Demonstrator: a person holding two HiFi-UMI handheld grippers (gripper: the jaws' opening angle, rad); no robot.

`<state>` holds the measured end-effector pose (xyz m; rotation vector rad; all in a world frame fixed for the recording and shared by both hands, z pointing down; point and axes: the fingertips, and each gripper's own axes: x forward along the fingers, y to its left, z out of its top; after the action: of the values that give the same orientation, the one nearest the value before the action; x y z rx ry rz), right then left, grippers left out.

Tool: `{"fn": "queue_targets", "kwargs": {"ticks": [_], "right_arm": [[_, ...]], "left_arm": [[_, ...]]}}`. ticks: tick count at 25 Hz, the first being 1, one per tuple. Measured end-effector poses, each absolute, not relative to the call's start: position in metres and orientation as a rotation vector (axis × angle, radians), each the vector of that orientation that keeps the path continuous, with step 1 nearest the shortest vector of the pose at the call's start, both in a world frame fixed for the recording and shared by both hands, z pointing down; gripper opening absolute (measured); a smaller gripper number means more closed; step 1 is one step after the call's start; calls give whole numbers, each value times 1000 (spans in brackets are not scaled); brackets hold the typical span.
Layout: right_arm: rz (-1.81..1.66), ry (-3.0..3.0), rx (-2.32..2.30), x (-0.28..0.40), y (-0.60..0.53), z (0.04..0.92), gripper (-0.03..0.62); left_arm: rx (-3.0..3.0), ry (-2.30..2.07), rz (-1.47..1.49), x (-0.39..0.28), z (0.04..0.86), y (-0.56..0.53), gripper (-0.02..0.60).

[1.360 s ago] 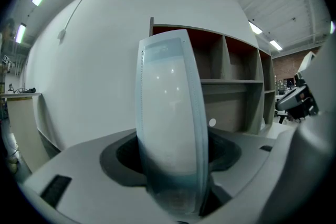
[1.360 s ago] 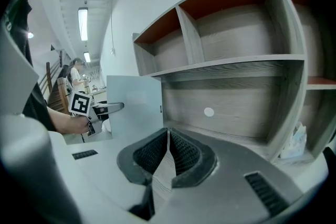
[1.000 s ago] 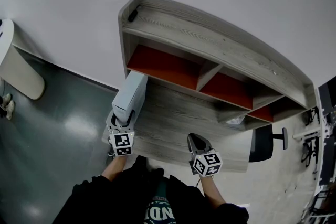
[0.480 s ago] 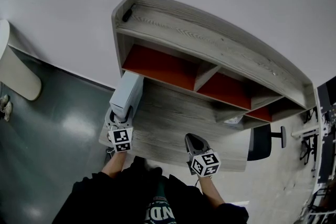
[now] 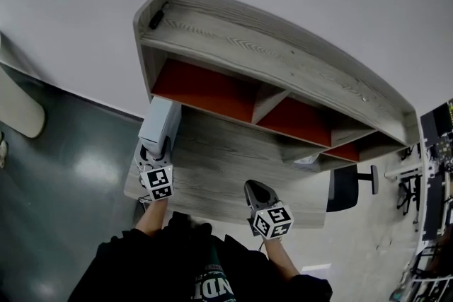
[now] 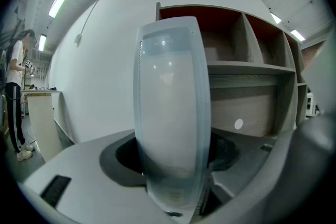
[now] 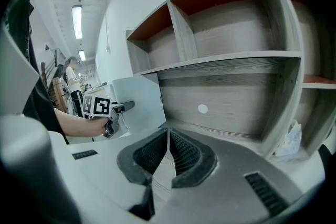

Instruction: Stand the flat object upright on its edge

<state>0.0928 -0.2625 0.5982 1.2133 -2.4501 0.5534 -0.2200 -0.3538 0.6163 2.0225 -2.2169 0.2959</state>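
A flat pale grey box is clamped between the jaws of the left gripper, which are set wide apart and pressed on its 2 broad faces; the box is held on edge, with its narrow side turned toward that gripper's camera and its length rising well above the jaws; it is seen just in front of the left end of the wooden shelf unit, close to that unit's left side wall and above the left end of the desktop that runs out below the shelves; whether its lower edge touches the desktop cannot be told. The right gripper is held in front of the middle of the shelf unit, over the front part of the desktop and well apart from the box; its ribbed jaws are pressed together with nothing between them. 3 compartments of the shelf unit are backed by red panels; a white dot is set on the wooden back board below them; a crumpled white item is lodged in the unit's lower right corner; a small dark object lies on the unit's top at its left end. A dark office chair is placed just right of the shelf unit; a person is seen standing far off to its left.
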Motion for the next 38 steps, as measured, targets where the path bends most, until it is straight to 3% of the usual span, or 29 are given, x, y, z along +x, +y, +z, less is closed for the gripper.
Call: {"fn": "queue_targets", "kwargs": {"ticks": [15, 26, 38], "right_arm": [[598, -2417, 1251, 103, -262, 606, 40], [628, -2450, 1270, 82, -251, 604, 41], [616, -2443, 1384, 66, -215, 598, 34]], "left_arm": [[1977, -2226, 291, -217, 630, -363, 311], [2077, -1993, 398, -211, 653, -351, 348], [2141, -1877, 458, -211, 650, -290, 326]]}}
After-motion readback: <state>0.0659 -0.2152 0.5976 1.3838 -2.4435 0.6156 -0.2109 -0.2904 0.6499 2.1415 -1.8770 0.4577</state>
